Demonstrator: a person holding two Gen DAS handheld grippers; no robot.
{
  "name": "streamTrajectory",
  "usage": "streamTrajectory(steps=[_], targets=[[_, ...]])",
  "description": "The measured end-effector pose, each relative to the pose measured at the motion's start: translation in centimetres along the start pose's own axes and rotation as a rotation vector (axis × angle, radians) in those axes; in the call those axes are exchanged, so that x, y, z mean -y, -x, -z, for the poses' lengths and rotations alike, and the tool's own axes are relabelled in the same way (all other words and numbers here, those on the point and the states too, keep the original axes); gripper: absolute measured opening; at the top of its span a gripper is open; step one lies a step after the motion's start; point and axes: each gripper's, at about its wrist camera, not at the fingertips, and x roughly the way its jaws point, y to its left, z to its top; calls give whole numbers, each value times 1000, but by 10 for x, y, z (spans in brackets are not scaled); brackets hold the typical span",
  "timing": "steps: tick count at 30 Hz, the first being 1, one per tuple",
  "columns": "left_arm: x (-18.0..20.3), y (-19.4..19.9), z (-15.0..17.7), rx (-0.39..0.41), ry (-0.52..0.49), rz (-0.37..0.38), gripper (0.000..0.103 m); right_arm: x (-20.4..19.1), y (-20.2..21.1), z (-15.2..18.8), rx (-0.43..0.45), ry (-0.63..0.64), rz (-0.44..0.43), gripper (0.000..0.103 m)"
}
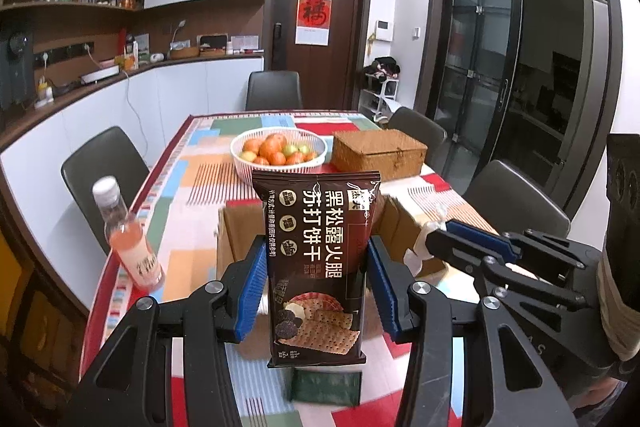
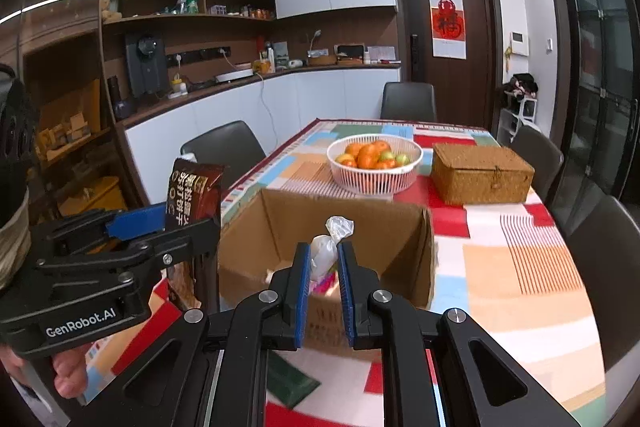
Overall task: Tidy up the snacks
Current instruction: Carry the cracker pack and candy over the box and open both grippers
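The cracker packet (image 1: 316,259), a dark brown pouch with printed crackers near its lower end, stands upright between the blue pads (image 1: 252,287) of the left gripper (image 1: 316,283), which pinch it at mid-height and hold it clear of the tablecloth (image 1: 192,187). The right gripper (image 2: 324,291) has its jaws pressed onto a small clear plastic bag (image 2: 324,251) with a twisted top; the bag's contents are hard to make out beyond white material above and a pink patch below, mostly hidden by the pads. In the left wrist view the right gripper (image 1: 440,231) appears at the right edge, its held bag largely covered by its own frame. Both grippers point forward and slightly downward over the open cardboard box (image 2: 340,227), whose interior floor is partly blocked by the right gripper's fingers. A thumb and fingertips (image 2: 68,375) of the left hand show at the lower left of the right wrist view; the rest of that hand is cut off. A flat dark green packet (image 1: 326,385) lies on the tablecloth below the held pouch, blurred. Beyond the box stand a white basket of fruit (image 1: 280,151) and a woven lidded box (image 1: 378,151). A pink drink bottle (image 1: 128,239) stands near the table's left edge.
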Motion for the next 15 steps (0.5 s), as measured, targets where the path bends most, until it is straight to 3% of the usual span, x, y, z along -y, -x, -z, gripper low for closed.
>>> streamTrajectory(steps=[8,15], targets=[[-9,-29,-32,-6,-26,-27,48,10,-29,-26,-30,-7,-16,15],[-19,-79,-38,-112,-8,-33,48,17,-64,-31,-112,12,4,15]])
